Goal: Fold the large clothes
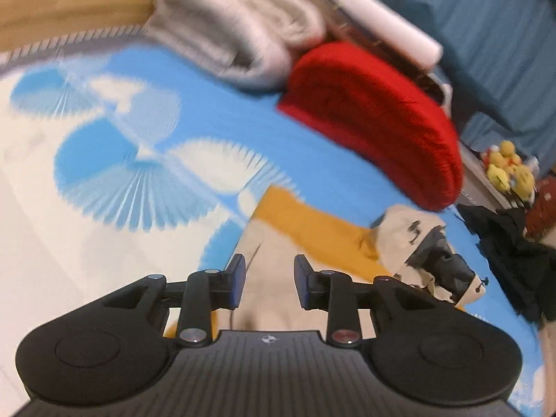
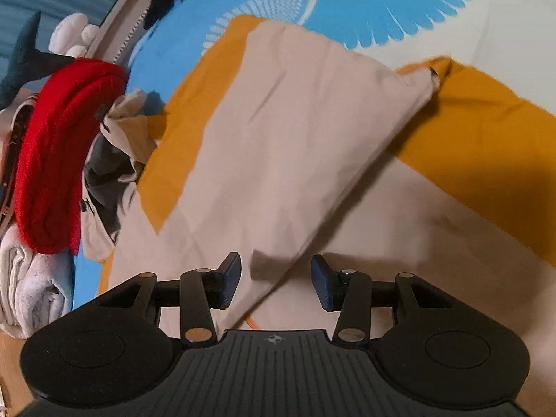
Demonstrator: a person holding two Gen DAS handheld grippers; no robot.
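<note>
Both grippers hover with jaws apart, gripping nothing: the left gripper (image 1: 267, 279) and right gripper (image 2: 276, 279) over the beige-and-mustard garment (image 2: 278, 132), spread part-folded on the blue-and-white bed sheet (image 1: 215, 104). Farther off lie a red folded cloth (image 1: 378, 118) and grey towels (image 1: 239, 24).

The blue and white bedsheet (image 1: 104, 180) is left bare on one side of the beige and yellow garment (image 2: 278, 132). The other side is blocked by a red folded cloth (image 1: 382, 121), a grey-white towel stack (image 1: 236, 24) and a crumpled beige-grey garment (image 1: 427, 253).
</note>
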